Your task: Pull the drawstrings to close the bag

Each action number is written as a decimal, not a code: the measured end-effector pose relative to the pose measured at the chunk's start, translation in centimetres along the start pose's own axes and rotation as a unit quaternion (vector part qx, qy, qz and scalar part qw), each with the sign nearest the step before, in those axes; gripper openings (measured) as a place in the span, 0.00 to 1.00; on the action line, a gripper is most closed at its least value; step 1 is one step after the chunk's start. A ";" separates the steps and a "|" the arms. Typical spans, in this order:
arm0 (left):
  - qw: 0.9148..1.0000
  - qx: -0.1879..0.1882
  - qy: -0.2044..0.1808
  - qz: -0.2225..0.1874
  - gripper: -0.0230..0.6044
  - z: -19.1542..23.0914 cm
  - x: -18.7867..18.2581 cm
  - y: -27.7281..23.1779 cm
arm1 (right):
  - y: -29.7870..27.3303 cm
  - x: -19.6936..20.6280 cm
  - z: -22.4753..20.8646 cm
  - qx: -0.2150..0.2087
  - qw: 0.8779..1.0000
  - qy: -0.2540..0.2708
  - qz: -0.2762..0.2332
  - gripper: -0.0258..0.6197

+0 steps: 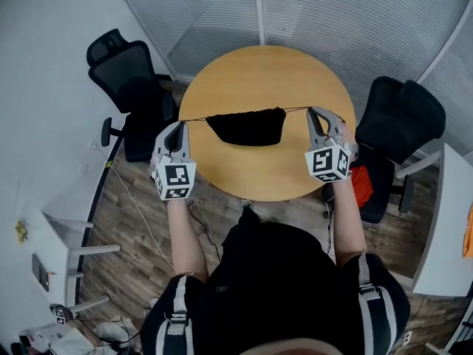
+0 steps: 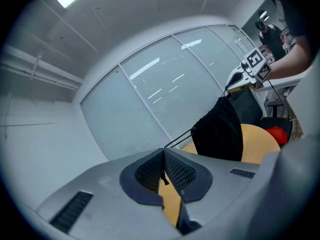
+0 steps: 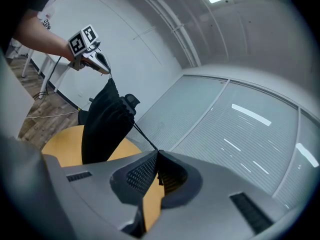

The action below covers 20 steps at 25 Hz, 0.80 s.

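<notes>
A black drawstring bag (image 1: 249, 126) hangs above the round wooden table (image 1: 244, 168), its top edge gathered along a taut string. My left gripper (image 1: 177, 122) is shut on the left drawstring (image 1: 194, 118), out past the table's left edge. At the bag's right, my right gripper (image 1: 311, 110) is shut on the right drawstring (image 1: 295, 109). In the left gripper view the cord (image 2: 177, 139) runs from the pinched jaws (image 2: 163, 151) up to the bag (image 2: 218, 130). The right gripper view shows the same from the other side: cord (image 3: 144, 137), jaws (image 3: 158, 153), bag (image 3: 104, 125).
A black office chair (image 1: 127, 87) stands left of the table, and another (image 1: 399, 128) at the right with a red thing (image 1: 362, 185) on its seat. White desks (image 1: 443, 242) sit at the right and lower left. Frosted glass panels (image 1: 310, 13) line the back.
</notes>
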<state>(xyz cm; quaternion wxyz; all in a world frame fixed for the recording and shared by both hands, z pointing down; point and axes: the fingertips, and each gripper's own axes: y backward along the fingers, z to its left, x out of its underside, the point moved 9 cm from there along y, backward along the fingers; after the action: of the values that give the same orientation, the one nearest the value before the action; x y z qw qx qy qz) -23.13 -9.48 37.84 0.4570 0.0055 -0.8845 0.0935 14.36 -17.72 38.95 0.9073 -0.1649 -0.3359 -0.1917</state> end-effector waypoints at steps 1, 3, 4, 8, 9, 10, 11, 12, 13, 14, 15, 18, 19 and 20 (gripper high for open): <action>1.000 -0.001 -0.002 0.002 0.06 -0.1 0.0 0.1 | 0.2 0.2 -0.1 0.001 1.000 -0.001 0.001 0.13; 1.000 -0.002 0.003 0.004 0.06 -0.1 0.2 0.1 | 0.4 0.6 -0.3 0.003 1.000 -0.004 0.003 0.13; 1.000 -0.002 0.007 0.004 0.06 -0.1 0.2 0.2 | 0.5 0.8 -0.3 0.003 1.000 -0.005 0.004 0.13; 1.000 0.003 0.005 0.004 0.06 -0.4 0.0 0.3 | 1.2 1.6 -0.5 0.005 1.000 -0.010 0.012 0.13; 1.000 0.003 0.006 0.006 0.06 -0.4 0.1 0.4 | 1.4 1.7 -0.5 0.005 1.000 -0.010 0.013 0.13; 1.000 0.002 0.007 0.010 0.06 -0.4 0.3 0.4 | 1.5 1.8 -0.5 0.005 1.000 -0.010 0.014 0.13; 1.000 0.001 0.009 0.014 0.06 -0.4 0.5 0.5 | 1.5 1.8 -0.4 0.005 1.000 -0.008 0.015 0.13; 1.000 -0.001 0.010 0.017 0.06 -0.4 0.7 0.5 | 1.6 1.9 -0.5 0.006 1.000 -0.007 0.016 0.13; 1.000 -0.002 0.011 0.019 0.06 -0.3 0.8 0.6 | 1.7 2.0 -0.5 0.007 1.000 -0.007 0.017 0.13; 1.000 -0.003 0.011 0.019 0.06 -0.3 0.9 0.6 | 1.7 2.1 -0.5 0.007 1.000 -0.007 0.019 0.13; 1.000 -0.002 0.013 0.019 0.06 -0.4 1.0 0.6 | 1.8 2.3 -0.6 0.008 1.000 -0.007 0.021 0.13; 1.000 -0.003 0.019 0.025 0.06 -0.4 1.3 0.7 | 2.1 2.7 -0.6 0.009 1.000 -0.005 0.024 0.13; 0.999 -0.005 0.020 0.028 0.06 -0.3 1.4 0.8 | 2.1 2.8 -0.6 0.010 1.000 -0.005 0.025 0.13; 0.999 -0.007 0.022 0.029 0.06 -0.3 1.5 0.8 | 2.2 2.9 -0.6 0.011 1.000 -0.004 0.025 0.13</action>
<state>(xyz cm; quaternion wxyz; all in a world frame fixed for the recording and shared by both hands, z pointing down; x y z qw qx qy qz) -23.86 -8.49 39.06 0.4733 -0.0251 -0.8748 0.1005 17.70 -16.76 40.11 0.9122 -0.1646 -0.3375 -0.1643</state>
